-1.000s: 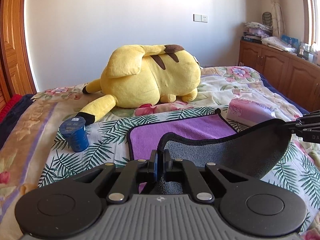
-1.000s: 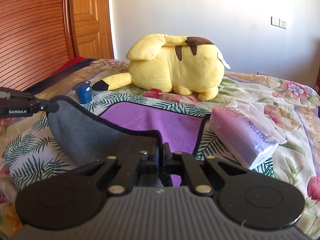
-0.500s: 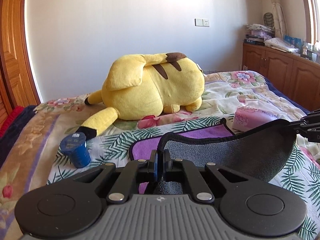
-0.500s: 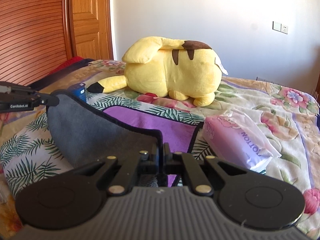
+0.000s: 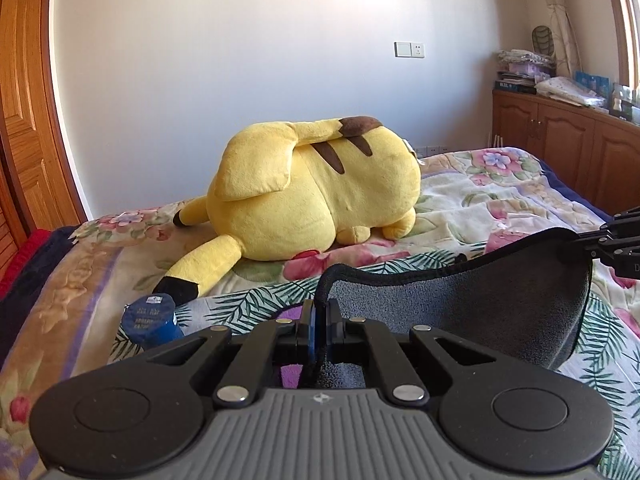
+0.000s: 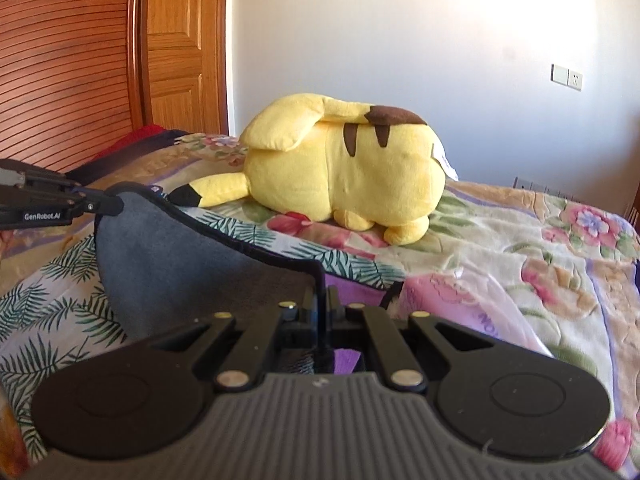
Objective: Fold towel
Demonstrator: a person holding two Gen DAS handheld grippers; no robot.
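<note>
You've got the towel (image 5: 460,312) lifted off the bed (image 5: 480,200) — left gripper (image 5: 318,314) and right gripper (image 6: 320,300) fingers pinched tight on its near corners — but uneven travel forward could skew the fold or slip a hem.

Left gripper (image 5: 319,312) and right gripper (image 6: 320,300) both level and raised, side by side and apart, each pointed forward with jaws pinched tight onto a black-trimmed corner of the towel (image 5: 480,304), each visible at the edge of the other's view.
</note>
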